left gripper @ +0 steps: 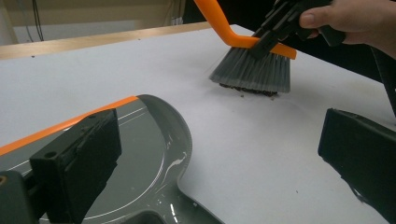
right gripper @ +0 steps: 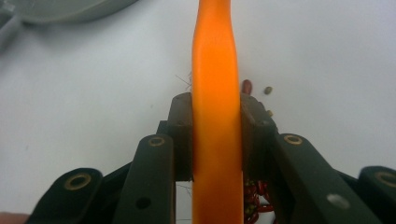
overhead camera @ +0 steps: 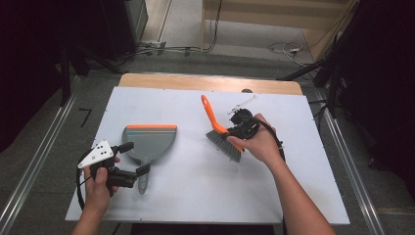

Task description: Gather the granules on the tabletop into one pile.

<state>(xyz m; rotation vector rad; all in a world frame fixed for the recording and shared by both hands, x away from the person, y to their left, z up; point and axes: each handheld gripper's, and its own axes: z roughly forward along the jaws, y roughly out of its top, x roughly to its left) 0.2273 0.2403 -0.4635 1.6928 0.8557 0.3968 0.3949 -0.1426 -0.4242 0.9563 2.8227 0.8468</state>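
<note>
While clamped, brush (overhead camera: 222, 132) handle up-left.

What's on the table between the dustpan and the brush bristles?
Bare white table. The high view shows nothing between the dustpan and the brush; the left gripper view shows small dark crumbs only under the bristles.

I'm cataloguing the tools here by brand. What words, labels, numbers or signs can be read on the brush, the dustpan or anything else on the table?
None: no readable text on the brush, the dustpan or the white table.
Dustpan: faint raised curved lines in the left gripper view, not lettering.
Right gripper, its jaws shut on the brush: no markings.
</note>
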